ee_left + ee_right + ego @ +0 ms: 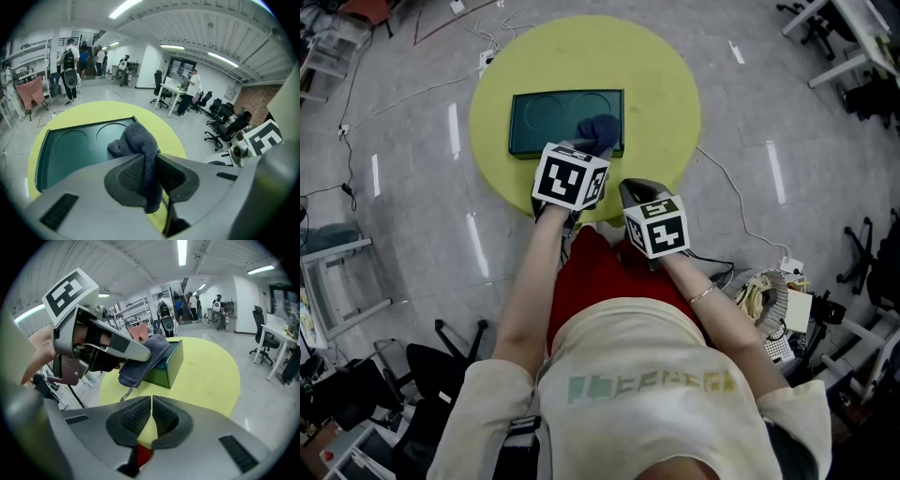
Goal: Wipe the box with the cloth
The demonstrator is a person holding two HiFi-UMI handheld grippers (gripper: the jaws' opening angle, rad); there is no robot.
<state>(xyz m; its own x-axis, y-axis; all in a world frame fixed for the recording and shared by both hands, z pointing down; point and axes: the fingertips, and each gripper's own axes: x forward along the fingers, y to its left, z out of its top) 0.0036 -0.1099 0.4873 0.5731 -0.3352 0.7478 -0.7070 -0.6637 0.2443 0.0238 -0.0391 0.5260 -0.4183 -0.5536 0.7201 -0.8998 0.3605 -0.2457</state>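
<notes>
So, the dark blue-grey cloth is pinched in the left gripper at the near-right corner of the flat dark green box on a round yellow table. The right gripper is clamped on nothing, so the box isn't braced & could get shoved off w/ hard wiping.

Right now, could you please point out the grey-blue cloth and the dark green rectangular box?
grey-blue cloth (138, 139), left gripper view, bunched top fold.
dark green rectangular box (548, 120), head view, top face.
</notes>
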